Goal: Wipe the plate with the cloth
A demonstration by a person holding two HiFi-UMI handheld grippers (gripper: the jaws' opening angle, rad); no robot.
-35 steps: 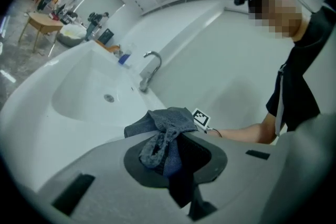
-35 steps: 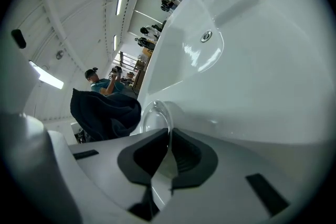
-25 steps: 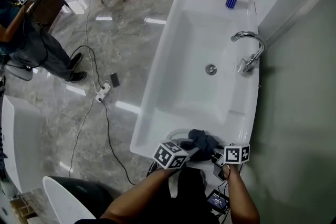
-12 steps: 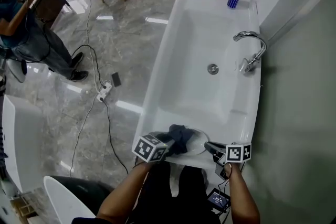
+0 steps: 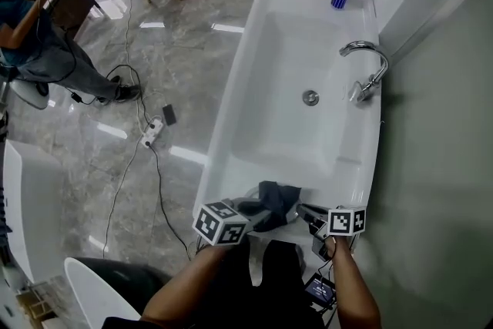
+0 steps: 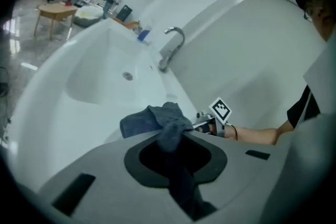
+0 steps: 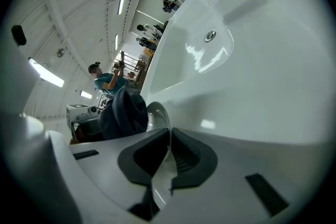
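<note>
Lower centre, head view | left gripper [image 5: 250, 210] pinches dark blue cloth [image 5: 277, 200], shifted leftward across round white plate [image 7: 158, 113] | right gripper [image 7: 169, 150] clamps its rim | wiping mid-stroke.

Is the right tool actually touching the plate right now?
Touching. The right gripper view shows the plate with its rim pinched between the two jaws of the right tool, with no gap on either side.

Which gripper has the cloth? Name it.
The left gripper: its jaws are clamped on the dark blue cloth. The right gripper pinches the white plate by its rim instead.
</note>
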